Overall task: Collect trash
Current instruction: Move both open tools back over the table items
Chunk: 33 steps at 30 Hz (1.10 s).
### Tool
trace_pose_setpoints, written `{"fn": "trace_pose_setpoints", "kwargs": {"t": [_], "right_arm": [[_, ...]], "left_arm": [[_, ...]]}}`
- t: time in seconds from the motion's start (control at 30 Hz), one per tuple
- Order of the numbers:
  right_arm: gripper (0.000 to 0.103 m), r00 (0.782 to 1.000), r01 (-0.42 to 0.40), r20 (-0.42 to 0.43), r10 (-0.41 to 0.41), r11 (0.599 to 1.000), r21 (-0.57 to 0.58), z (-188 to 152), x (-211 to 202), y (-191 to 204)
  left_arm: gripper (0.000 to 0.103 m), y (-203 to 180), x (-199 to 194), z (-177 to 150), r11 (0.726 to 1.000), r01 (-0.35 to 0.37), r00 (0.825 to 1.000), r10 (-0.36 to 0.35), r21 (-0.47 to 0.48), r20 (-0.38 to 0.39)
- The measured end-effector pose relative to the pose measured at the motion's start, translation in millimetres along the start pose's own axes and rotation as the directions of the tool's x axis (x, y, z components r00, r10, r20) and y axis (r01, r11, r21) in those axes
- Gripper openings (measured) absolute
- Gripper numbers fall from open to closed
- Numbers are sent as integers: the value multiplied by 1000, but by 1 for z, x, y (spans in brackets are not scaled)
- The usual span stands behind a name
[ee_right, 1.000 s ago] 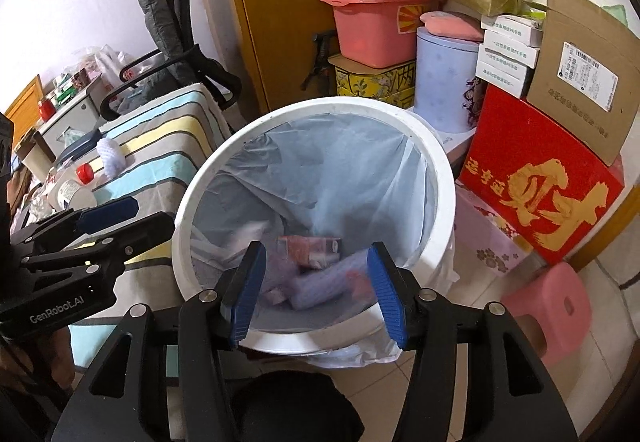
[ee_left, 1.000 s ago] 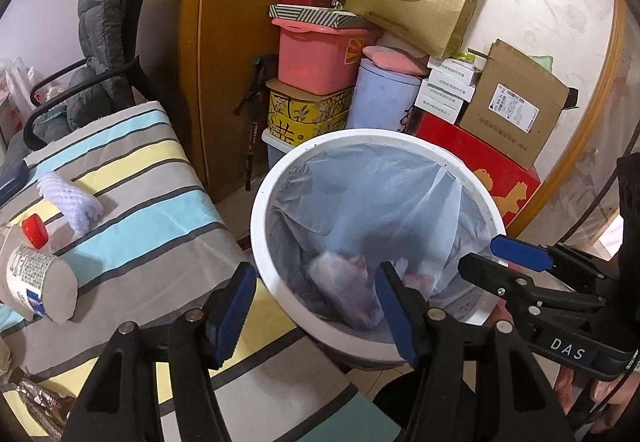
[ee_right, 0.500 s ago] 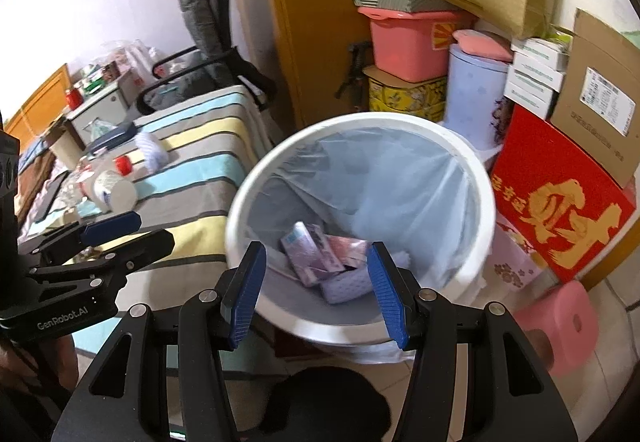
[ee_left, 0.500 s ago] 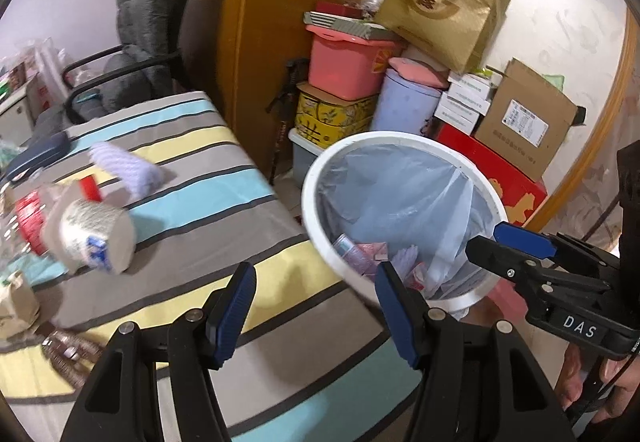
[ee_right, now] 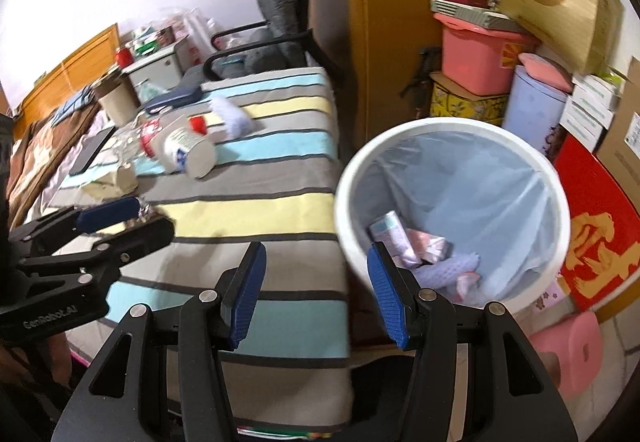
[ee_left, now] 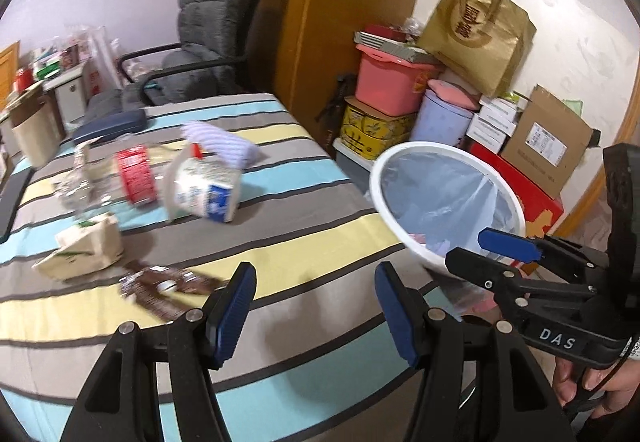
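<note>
A white trash bin (ee_left: 404, 230) with a blue liner stands beside the striped bed (ee_left: 280, 242); it also shows in the right wrist view (ee_right: 560, 198), holding several wrappers (ee_right: 412, 246). Trash lies on the bed: a white milk bottle (ee_left: 206, 188), a red-labelled clear bottle (ee_left: 134, 174), a beige carton (ee_left: 82, 250), a brown wrapper (ee_left: 164, 288) and a white foam net (ee_left: 224, 142). My left gripper (ee_left: 314, 306) is open and empty above the bed, near the brown wrapper. My right gripper (ee_right: 316, 292) is open and empty between the bed edge and the bin.
A grey office chair (ee_left: 200, 42) stands behind the bed. Stacked boxes, a pink tub (ee_left: 390, 82) and a gold bag (ee_left: 478, 34) stand against the wall behind the bin. A pink stool (ee_right: 568, 350) stands on the floor to the right of the bin.
Both grippers have swung left, away from over the bin and toward the bed. The trash on the bed has come into fuller view. Both stayed open.
</note>
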State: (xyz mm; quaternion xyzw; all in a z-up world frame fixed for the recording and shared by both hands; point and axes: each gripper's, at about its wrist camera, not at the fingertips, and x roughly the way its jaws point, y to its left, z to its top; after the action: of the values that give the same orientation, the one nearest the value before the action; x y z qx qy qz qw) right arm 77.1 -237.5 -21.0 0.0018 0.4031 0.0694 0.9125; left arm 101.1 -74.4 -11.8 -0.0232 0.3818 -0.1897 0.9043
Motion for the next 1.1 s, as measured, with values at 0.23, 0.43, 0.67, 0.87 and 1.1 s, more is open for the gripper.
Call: {"fn": "trace_pose_setpoints", "kwargs": {"t": [0.23,0.43,0.67,0.87,1.1], "right_arm": [[55,998,-58,-17,58,998,-31,-2,5,26],[55,994,-103,-39,100,992,-72,-5,10,46],[55,989,-139,-70,132,983,-116,-4,21,67],[55,985,-151,-96,140,981,-121,-1,30,73],[55,984,-154,-116,138,977,-148,2,37,82]], "left_arm": [[61,26,-22,-14,997,-56,998,57,-52,14],[61,53,-29,-32,989,-98,995,98,-107,-6],[61,86,-39,-45,973,-155,988,155,-170,-12],[61,111,-45,-46,956,-199,979,202,-215,-9],[61,127,-45,-42,943,-234,971,238,-238,-12]]}}
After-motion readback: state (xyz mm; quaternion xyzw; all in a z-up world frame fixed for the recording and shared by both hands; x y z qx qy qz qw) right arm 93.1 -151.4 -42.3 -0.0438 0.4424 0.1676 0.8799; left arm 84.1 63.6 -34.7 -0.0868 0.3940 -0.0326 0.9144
